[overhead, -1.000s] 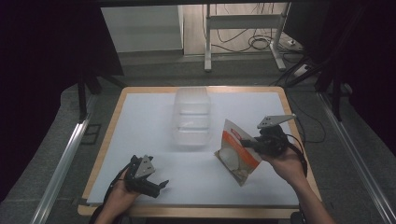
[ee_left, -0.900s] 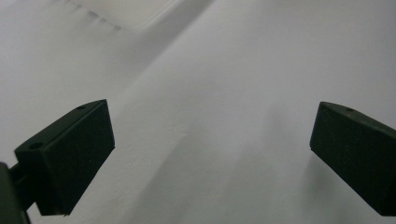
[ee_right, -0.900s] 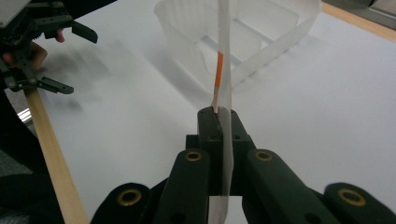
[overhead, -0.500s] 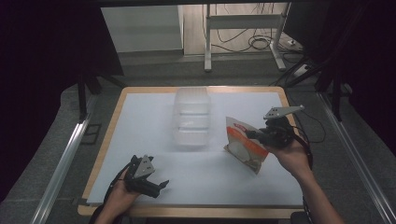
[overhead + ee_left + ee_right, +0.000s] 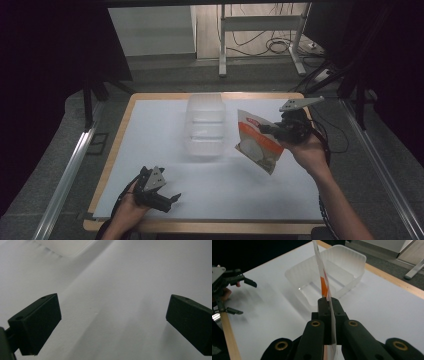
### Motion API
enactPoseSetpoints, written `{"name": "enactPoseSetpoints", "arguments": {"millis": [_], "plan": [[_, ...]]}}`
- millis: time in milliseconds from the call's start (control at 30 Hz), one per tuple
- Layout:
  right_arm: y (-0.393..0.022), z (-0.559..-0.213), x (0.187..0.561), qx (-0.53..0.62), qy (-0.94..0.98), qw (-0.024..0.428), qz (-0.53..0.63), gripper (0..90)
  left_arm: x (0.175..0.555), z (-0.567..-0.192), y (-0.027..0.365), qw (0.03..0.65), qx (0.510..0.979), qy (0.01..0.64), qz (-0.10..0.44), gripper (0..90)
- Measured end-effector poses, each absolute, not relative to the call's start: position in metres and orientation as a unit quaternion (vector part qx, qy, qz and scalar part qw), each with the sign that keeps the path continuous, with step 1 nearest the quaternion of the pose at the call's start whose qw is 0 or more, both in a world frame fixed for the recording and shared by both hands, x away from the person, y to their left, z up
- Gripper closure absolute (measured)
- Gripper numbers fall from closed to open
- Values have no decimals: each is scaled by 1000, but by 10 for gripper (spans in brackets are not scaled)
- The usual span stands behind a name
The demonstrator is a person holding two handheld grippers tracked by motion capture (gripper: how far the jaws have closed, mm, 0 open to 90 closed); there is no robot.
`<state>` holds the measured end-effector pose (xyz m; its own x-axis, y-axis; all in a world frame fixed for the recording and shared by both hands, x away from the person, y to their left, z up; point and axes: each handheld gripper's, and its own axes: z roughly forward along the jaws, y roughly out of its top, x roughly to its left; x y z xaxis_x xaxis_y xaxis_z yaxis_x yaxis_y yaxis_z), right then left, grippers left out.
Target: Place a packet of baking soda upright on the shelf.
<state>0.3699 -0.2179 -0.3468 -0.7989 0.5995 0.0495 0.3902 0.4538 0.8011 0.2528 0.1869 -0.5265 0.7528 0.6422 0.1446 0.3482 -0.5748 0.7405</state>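
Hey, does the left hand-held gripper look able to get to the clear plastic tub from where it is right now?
Probably yes. The left hand-held gripper sits open near the table's front edge, and only bare white tabletop lies between it and the clear tub. The pouch is held up on the tub's other side, out of the way.

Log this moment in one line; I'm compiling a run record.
right hand-held gripper: shut on packet, lifted beside tray | left hand-held gripper: open, idle

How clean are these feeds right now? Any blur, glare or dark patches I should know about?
High view: white table evenly lit, surroundings nearly black, packet readable. Left gripper view: soft and low in contrast, faint shadows on the table, tray corner washed out. Right gripper view: tray sharp, packet edge-on, left hand-held gripper smeared, near jaws slightly soft.
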Motion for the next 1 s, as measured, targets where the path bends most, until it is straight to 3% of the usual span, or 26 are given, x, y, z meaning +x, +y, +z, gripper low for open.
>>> {"name": "enactPoseSetpoints", "arguments": {"millis": [533, 1000], "plan": [[-192, -326, 413, 290, 838, 131, 444, 884, 253, -526, 188, 363, 862, 288, 203, 0], [-146, -327, 438, 272, 844, 112, 449, 884, 253, -526, 188, 364, 862, 288, 204, 1]]}}
